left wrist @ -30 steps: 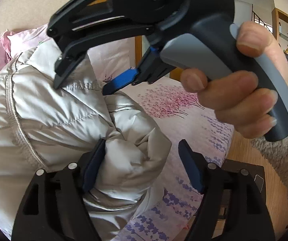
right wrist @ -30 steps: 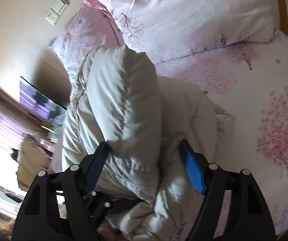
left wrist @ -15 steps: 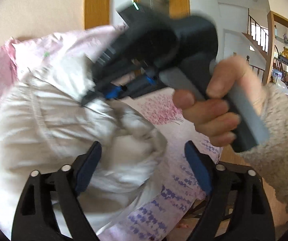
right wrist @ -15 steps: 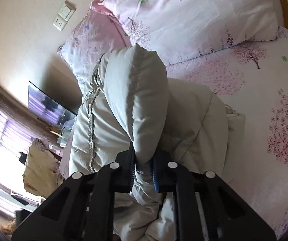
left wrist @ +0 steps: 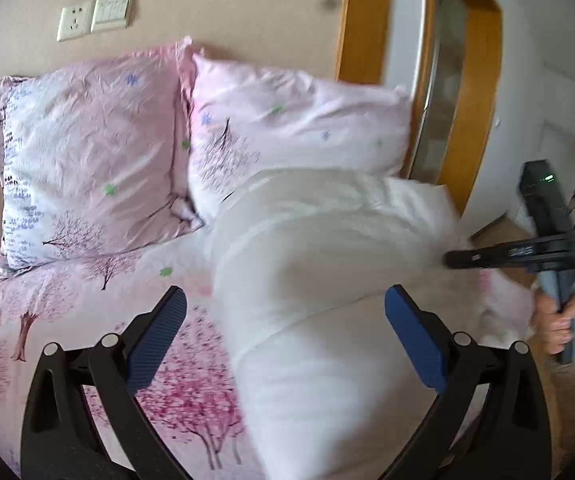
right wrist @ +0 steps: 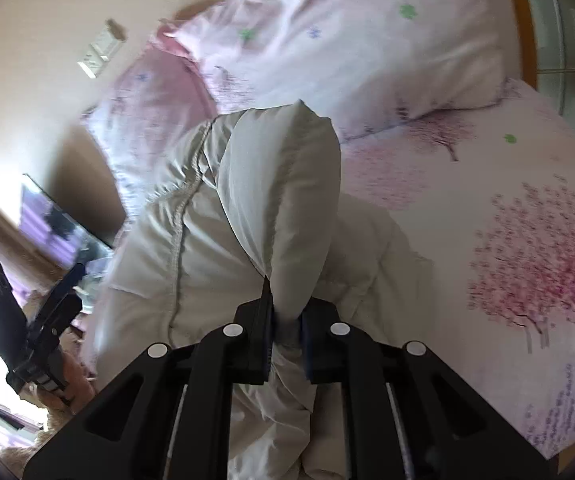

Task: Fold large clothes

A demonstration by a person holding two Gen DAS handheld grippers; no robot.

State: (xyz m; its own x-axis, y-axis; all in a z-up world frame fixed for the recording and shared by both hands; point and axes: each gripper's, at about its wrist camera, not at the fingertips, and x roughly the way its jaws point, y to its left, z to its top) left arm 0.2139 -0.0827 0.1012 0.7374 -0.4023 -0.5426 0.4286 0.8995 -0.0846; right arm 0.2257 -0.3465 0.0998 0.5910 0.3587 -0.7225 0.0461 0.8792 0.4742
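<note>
Fingers [left wrist: 155, 344] of the left gripper [left wrist: 283, 340] stood spread wide in the left wrist view, jaws having just been opening, nothing pinched. White padded jacket [left wrist: 327, 280] lay bunched on the bed [left wrist: 67, 312], its near bulk sat between the pads but neither pad pressed on it. Read that as a release: left side let go so it could go for a fresh hold. Right gripper [left wrist: 453, 259] showed at the right edge, in a hand [left wrist: 563, 320], its tips at the jacket's far side. Two pillows [left wrist: 87, 152] lay beyond.

Right wrist view: right gripper's fingers [right wrist: 263, 320] were pressed nearly together, pinching a puffy fold of the jacket [right wrist: 283, 200], which stood up from the heap. Likely held up to carry that section over for the fold. Left gripper [right wrist: 47, 320] sat clear of the fabric at the left edge.
</note>
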